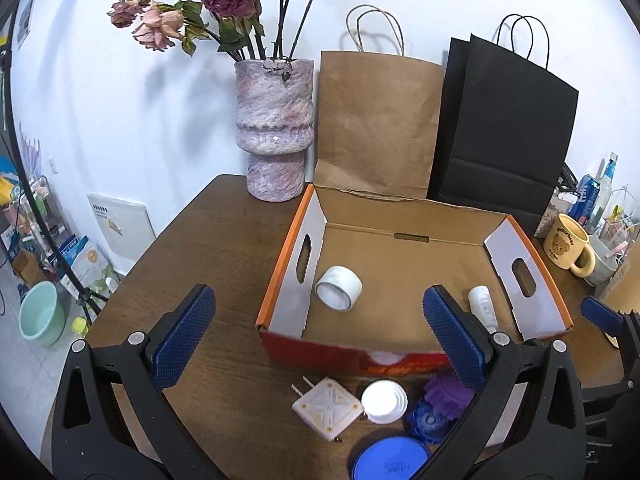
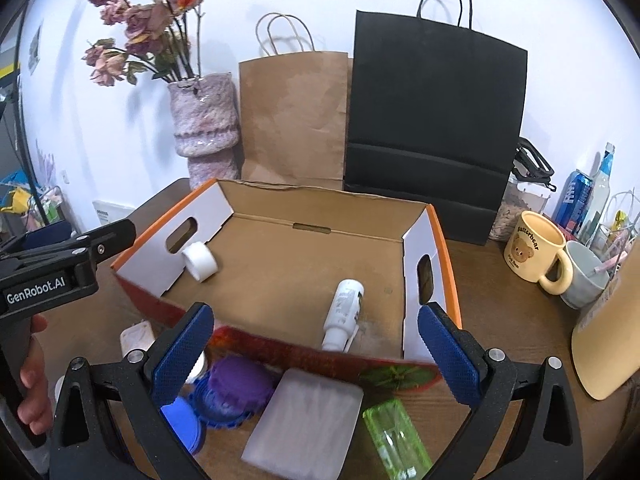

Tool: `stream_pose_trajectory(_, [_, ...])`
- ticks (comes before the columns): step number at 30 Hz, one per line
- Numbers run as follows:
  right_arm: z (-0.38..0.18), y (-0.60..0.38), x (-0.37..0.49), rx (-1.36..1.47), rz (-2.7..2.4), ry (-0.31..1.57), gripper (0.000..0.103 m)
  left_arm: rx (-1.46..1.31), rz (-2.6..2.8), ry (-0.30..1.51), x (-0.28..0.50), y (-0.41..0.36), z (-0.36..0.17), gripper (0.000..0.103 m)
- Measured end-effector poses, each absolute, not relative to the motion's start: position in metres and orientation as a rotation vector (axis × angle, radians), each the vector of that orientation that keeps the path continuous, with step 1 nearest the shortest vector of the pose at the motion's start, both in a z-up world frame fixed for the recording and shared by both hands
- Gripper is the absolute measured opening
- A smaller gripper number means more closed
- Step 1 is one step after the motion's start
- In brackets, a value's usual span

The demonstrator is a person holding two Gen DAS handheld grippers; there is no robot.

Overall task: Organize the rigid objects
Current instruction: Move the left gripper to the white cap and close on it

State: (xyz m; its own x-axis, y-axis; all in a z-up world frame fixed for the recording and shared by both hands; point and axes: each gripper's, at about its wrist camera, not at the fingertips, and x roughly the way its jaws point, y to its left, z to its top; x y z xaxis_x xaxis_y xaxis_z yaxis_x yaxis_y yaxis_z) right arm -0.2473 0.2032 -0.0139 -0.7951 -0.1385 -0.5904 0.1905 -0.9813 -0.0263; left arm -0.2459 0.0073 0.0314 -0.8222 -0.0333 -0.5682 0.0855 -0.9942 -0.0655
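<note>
Left wrist view: your left gripper [image 1: 320, 336] and right gripper [image 2: 316, 352] both hang empty, jaws wide apart, near the box [image 1: 280, 276] holding 2 items.

Open orange cardboard box [image 1: 280, 280]: holds a white tape roll [image 1: 338, 288] on its side and a lying white plastic bottle [image 2: 344, 314].
Tabletop's near edge: white square plug adapter [image 1: 326, 408], blue round lid [image 1: 390, 460], green clear case [image 2: 396, 436].

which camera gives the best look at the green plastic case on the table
The right wrist view. The green case lies there in front of the box, between the open fingers of the right gripper, beside a frosted white block. The left wrist view does not show the case at all.
</note>
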Motion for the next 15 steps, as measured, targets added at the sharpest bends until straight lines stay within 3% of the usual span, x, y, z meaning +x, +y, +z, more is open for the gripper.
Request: stream_pose_trajectory(15, [-0.011,0.195,-0.191,0.899,-2.806,0.136,0.103,0.899,-2.954,0.126,-0.191,0.0,0.036,0.103])
